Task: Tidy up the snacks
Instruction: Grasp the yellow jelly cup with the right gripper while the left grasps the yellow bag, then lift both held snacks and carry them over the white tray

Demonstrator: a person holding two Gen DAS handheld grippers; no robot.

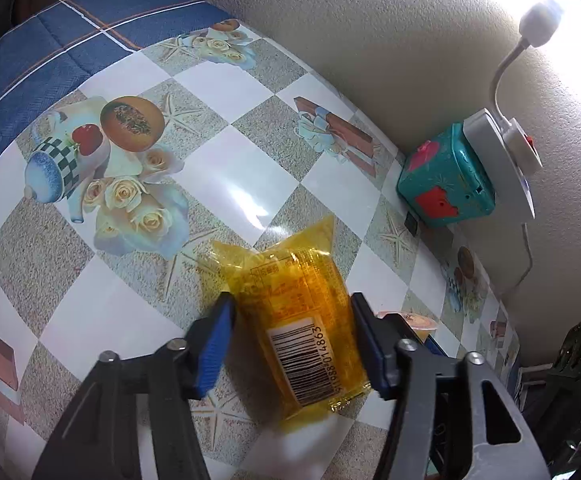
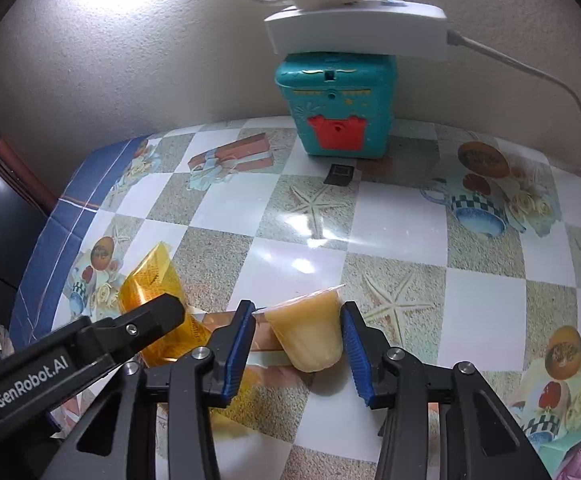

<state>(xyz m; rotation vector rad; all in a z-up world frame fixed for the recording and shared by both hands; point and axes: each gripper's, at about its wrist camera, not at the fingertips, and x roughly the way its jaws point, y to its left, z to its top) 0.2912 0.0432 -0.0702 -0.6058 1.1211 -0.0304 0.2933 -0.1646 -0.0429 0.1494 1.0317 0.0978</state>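
Note:
A yellow wrapped snack packet with a barcode lies on the patterned tablecloth. My left gripper is open with its blue pads on either side of the packet; the right pad is close to it. The packet also shows in the right wrist view, partly behind the left gripper's finger. A pale yellow jelly cup lies tipped on the table between the open pads of my right gripper, with gaps on both sides. In the left wrist view the cup's rim peeks out behind the right finger.
A teal box with red parts stands at the wall with a white power strip and plug on top, cable trailing right. A small black item lies before it. A blue quilted cloth borders the table's left side.

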